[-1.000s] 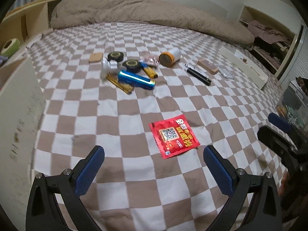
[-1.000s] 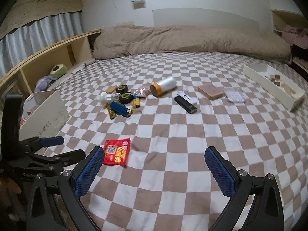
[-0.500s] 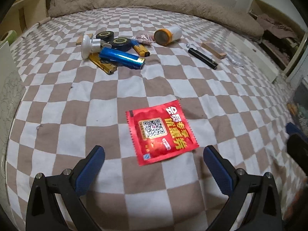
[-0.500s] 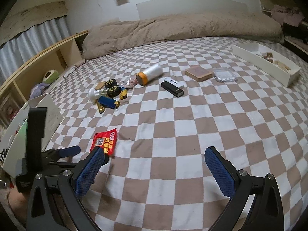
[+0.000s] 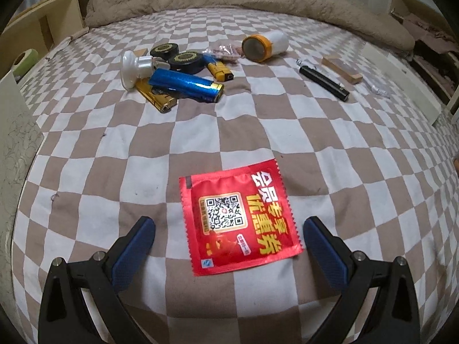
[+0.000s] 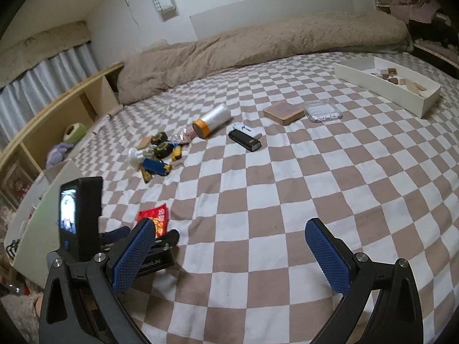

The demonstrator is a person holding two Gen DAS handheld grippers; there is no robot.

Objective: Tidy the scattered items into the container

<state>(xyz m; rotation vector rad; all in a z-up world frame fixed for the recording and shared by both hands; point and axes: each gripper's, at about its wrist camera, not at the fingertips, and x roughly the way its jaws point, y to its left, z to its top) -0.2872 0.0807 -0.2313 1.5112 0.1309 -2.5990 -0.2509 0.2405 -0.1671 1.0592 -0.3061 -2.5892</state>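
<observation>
A red foil sachet [image 5: 239, 219] lies flat on the checkered bed cover, between the blue pads of my open left gripper [image 5: 226, 226]; the pads stand apart from its edges. It also shows in the right wrist view [image 6: 155, 218], partly behind a finger. My right gripper [image 6: 229, 239] is open and empty above bare cover. Scattered items lie further off: a blue lighter [image 5: 186, 84], a gold lighter [image 5: 156, 97], two black round tins [image 5: 186, 60], a white knob [image 5: 132, 67], an orange-capped roll [image 5: 264, 46], a black stick [image 5: 324, 78]. A white box [image 6: 37, 215] stands at the left.
A long white tray [image 6: 387, 84] with wooden blocks sits at the far right. A wooden block [image 6: 284, 111] and a clear case [image 6: 322, 110] lie near it. A beige blanket [image 6: 258, 48] runs along the far edge. A wooden shelf [image 6: 57, 114] lines the left side.
My left gripper has moved forward and down to the red sachet, which now lies between its pads. The right gripper has drifted and tilted slightly, still open.
</observation>
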